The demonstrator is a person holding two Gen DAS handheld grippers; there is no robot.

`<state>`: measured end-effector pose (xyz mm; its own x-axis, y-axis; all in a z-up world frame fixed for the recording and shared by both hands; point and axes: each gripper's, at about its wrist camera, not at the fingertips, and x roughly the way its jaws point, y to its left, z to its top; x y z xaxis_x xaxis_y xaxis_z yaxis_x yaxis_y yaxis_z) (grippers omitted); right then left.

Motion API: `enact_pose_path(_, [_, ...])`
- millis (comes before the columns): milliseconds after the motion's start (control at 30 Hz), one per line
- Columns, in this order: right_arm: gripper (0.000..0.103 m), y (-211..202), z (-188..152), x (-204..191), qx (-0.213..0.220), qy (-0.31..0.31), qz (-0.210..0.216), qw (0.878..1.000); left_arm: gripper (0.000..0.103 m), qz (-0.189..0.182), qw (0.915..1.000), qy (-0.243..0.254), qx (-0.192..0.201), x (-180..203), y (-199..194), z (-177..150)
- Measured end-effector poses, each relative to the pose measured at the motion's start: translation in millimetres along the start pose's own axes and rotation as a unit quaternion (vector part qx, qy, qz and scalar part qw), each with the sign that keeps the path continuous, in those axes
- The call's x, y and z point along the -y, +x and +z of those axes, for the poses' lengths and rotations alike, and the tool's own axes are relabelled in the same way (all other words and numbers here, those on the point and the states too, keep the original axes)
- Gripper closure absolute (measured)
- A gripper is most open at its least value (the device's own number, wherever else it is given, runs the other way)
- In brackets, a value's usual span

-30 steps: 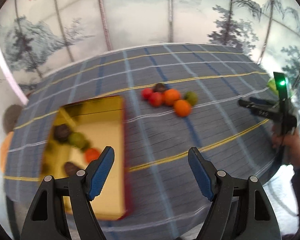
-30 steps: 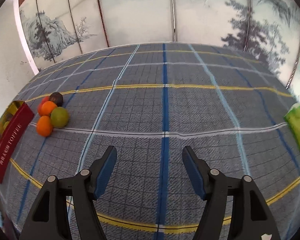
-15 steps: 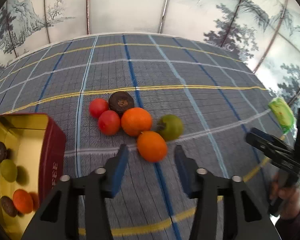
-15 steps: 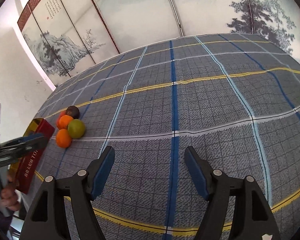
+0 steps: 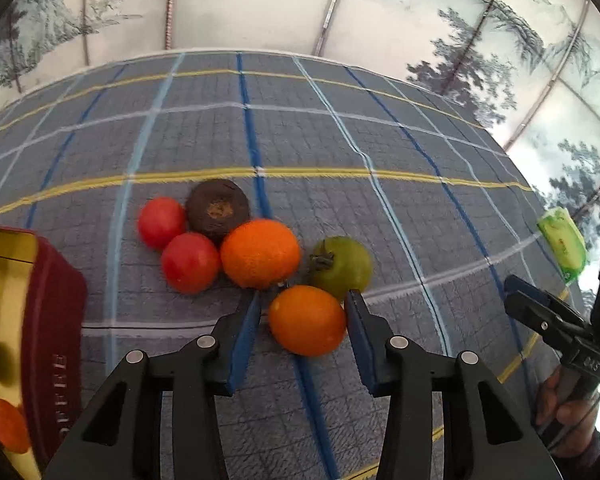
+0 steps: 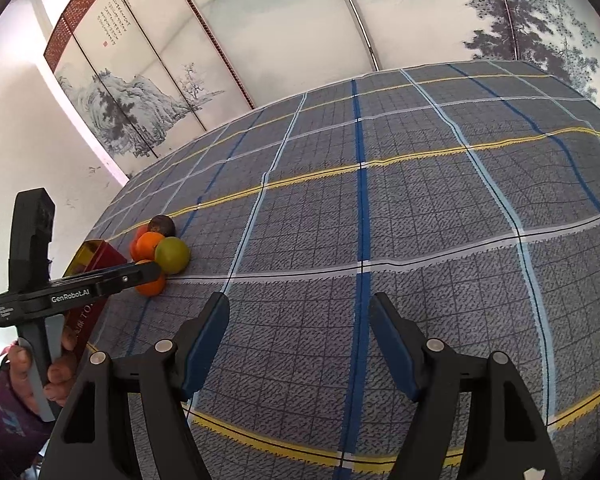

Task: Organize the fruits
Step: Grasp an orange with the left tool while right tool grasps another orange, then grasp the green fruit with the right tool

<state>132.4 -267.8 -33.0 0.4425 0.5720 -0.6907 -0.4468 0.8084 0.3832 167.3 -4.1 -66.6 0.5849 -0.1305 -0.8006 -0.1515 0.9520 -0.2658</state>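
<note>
A cluster of fruit lies on the plaid tablecloth: a near orange (image 5: 307, 320), a larger orange (image 5: 260, 253), a green tomato (image 5: 342, 266), two red tomatoes (image 5: 190, 263) and a dark brown fruit (image 5: 218, 208). My left gripper (image 5: 303, 308) is open with its fingers on either side of the near orange, right fingertip at its skin. The red tin (image 5: 52, 344) at the left holds several fruits. My right gripper (image 6: 298, 316) is open and empty over bare cloth; the cluster (image 6: 172, 255) and the left gripper (image 6: 100, 280) show at its left.
A green packet (image 5: 562, 244) lies near the table's right edge. The right gripper (image 5: 548, 320) and the hand holding it show at the right of the left wrist view. Painted screens stand behind the table (image 6: 420, 200).
My left gripper swung from above the tin to the fruit cluster and moved in until its fingers bracket the near orange. My right gripper tilted and turned a little leftward.
</note>
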Motion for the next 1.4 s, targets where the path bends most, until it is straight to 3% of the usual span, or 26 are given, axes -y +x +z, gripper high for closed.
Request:
enact_pose_path(67, [0.033, 0, 0, 0, 0.0, 0.0, 0.0, 1.0, 0.067, -0.006, 0.9999, -0.003, 0.008, 0, -2, -6])
enact_pose_path(333, [0.033, 2, 0, -4, -0.002, -0.006, -0.015, 1.0, 0.067, -0.004, 0.9983, -0.019, 0.056, -8, -37, -43])
enact_pose_path(433, [0.032, 6, 1, -25, -0.006, -0.05, -0.012, 0.999, 0.067, 0.011, 0.9983, -0.011, 0.057, -11, -37, -50])
enact_pose_path(600, [0.035, 33, 16, -88, -0.029, -0.135, 0.054, 0.989, 0.067, 0.008, 0.9976, -0.014, 0.067, -15, -39, -50])
enact_pose_path(767, [0.043, 76, 26, -127, -0.065, -0.201, 0.053, 0.976, 0.067, 0.002, 0.9961, -0.045, 0.075, -28, -41, -51])
enact_pose_path(933, [0.05, 103, 27, -140, -0.085, -0.237, 0.029, 0.967, 0.067, -0.003, 0.9955, -0.057, 0.076, -32, -40, -51])
enact_pose_path(1033, [0.069, 113, 26, -140, -0.094, -0.237, 0.021, 0.967, 0.067, 0.0, 0.9956, -0.053, 0.078, -29, -40, -51])
enact_pose_path(1067, [0.071, 113, 28, -141, -0.095, -0.233, 0.025, 0.968, 0.067, 0.001, 0.9956, -0.052, 0.078, -29, -40, -52])
enact_pose_path(1200, [0.072, 100, 24, -138, -0.076, -0.222, 0.008, 0.972, 0.067, 0.006, 0.9955, -0.051, 0.08, -29, -40, -52])
enact_pose_path(1400, [0.071, 65, 17, -87, -0.055, -0.126, -0.034, 0.99, 0.067, 0.013, 0.9952, -0.053, 0.082, -28, -41, -53])
